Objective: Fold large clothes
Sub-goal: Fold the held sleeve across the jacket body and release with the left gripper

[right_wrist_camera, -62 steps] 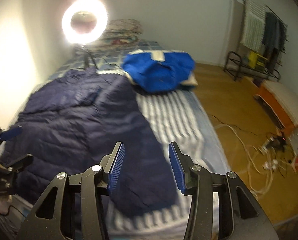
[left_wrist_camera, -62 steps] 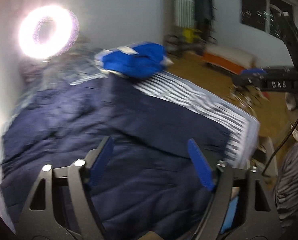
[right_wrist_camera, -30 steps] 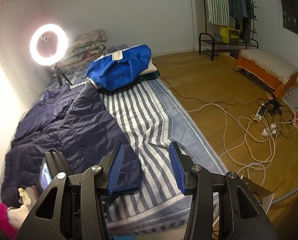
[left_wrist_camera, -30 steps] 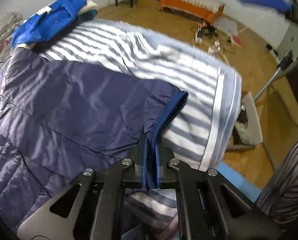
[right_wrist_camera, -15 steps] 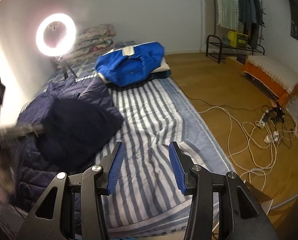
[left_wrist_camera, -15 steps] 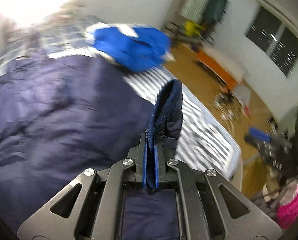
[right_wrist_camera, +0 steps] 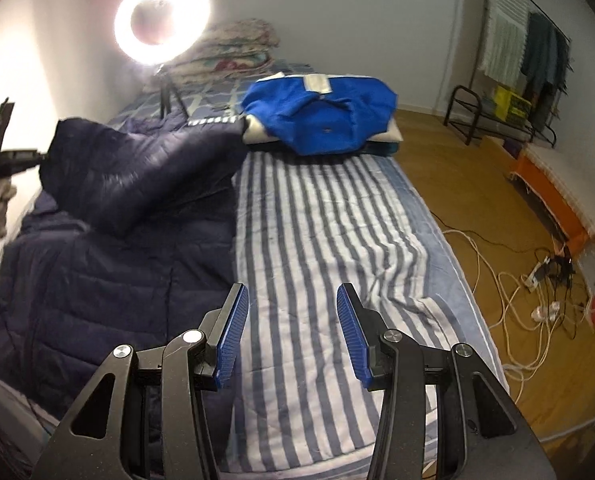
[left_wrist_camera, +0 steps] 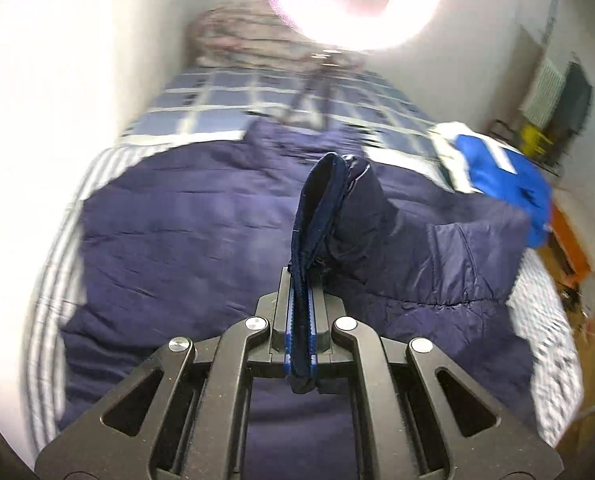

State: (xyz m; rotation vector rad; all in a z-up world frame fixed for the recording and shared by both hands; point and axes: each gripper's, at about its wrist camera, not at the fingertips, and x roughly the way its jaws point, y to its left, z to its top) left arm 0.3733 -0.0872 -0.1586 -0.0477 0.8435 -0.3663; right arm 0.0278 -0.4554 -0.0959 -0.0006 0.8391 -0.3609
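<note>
A dark navy quilted jacket (left_wrist_camera: 185,240) lies spread over the left half of a striped bed (right_wrist_camera: 321,216). My left gripper (left_wrist_camera: 301,312) is shut on the jacket's cuff (left_wrist_camera: 321,200) and holds the sleeve lifted over the jacket body. In the right wrist view the left gripper (right_wrist_camera: 13,158) shows at the far left, with the sleeve (right_wrist_camera: 137,172) draped from it. My right gripper (right_wrist_camera: 291,332) is open and empty above the striped sheet near the bed's front.
A folded bright blue garment (right_wrist_camera: 321,116) lies at the far end of the bed. A ring light (right_wrist_camera: 161,18) on a tripod and stacked blankets (right_wrist_camera: 233,48) stand behind. Cables (right_wrist_camera: 529,280), an orange bench (right_wrist_camera: 557,196) and a clothes rack (right_wrist_camera: 509,60) are on the wooden floor at right.
My left gripper closed on the jacket's cuff at the bed's right side and has carried the sleeve up and left across the jacket. My right gripper stayed open and moved little.
</note>
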